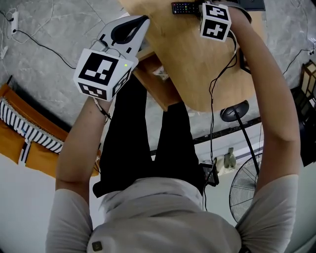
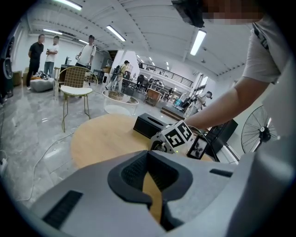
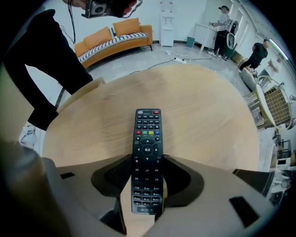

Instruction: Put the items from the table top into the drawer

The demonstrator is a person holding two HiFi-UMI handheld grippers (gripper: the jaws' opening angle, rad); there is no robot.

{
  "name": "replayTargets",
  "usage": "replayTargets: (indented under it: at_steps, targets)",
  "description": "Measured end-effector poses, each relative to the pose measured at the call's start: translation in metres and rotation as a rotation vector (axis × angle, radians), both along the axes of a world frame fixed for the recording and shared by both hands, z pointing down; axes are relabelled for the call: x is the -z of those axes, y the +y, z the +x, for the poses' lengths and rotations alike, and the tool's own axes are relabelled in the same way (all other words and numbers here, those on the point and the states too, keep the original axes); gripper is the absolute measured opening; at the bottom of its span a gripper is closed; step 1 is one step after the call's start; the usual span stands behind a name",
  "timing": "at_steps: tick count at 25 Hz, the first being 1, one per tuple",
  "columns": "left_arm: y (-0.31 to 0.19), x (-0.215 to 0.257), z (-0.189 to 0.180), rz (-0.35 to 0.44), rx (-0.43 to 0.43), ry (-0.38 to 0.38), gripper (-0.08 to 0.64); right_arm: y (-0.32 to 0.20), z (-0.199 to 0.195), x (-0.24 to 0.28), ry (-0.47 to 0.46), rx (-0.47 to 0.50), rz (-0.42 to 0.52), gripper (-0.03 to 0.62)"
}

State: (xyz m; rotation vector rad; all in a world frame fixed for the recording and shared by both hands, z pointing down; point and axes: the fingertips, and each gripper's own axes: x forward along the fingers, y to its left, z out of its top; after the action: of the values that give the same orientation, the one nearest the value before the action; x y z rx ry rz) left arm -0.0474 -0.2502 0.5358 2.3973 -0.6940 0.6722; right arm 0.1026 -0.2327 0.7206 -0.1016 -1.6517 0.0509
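A black remote control [image 3: 147, 157] lies lengthwise on the round wooden table [image 3: 199, 115]. My right gripper [image 3: 147, 159] points down over it, its pads [image 3: 115, 173] against the remote's two long sides. In the head view the remote [image 1: 183, 7] shows at the top edge, beside the right gripper's marker cube [image 1: 216, 21]. My left gripper [image 1: 142, 21] hangs off the table's near edge with its jaws together and nothing in them; its own view shows the pads [image 2: 132, 173] closed. An open wooden drawer [image 1: 157, 94] sticks out under the table, something pale inside.
On the table stand a black tissue box [image 2: 149, 125] and a small picture frame [image 2: 200, 148]. A floor fan [image 1: 247, 185] and cables lie to my right, an orange sofa [image 1: 29, 143] to my left. Several people and a chair [image 2: 74, 90] are farther off.
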Motion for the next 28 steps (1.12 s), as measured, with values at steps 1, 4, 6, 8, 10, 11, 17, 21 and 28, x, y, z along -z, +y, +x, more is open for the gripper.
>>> replayTargets:
  at_steps: [1,4,6,8,10,11,17,21,28]
  targets:
    - [0.001,-0.001,0.0,-0.002,-0.001,0.0,0.009,0.0,0.0,0.0,0.001,-0.001,-0.001,0.225]
    - [0.006,-0.001,0.002,-0.006,-0.006,0.001,0.009,0.0,-0.001,0.0,0.006,0.0,0.003,0.222]
    - [0.009,0.0,0.003,-0.008,-0.01,0.004,0.009,0.002,-0.002,0.0,0.01,0.004,0.006,0.221]
    - [0.011,0.001,0.004,-0.008,-0.013,0.006,0.009,0.003,-0.001,0.001,0.012,0.002,0.011,0.219]
    - [0.013,0.003,0.006,-0.006,-0.016,0.005,0.009,0.003,-0.001,0.005,0.005,-0.01,0.017,0.219]
    - [0.014,0.004,0.007,-0.006,-0.018,0.005,0.009,0.004,-0.001,0.008,0.0,-0.019,0.02,0.219]
    - [0.024,0.015,0.015,0.013,-0.031,0.008,0.009,0.009,-0.002,0.037,-0.023,-0.115,0.064,0.218]
    - [0.034,0.033,0.026,0.034,-0.033,0.016,0.009,0.025,-0.003,0.068,-0.053,-0.22,0.077,0.218]
    - [0.056,0.082,0.035,0.08,-0.017,0.032,0.009,0.071,0.004,0.135,-0.098,-0.42,0.125,0.218]
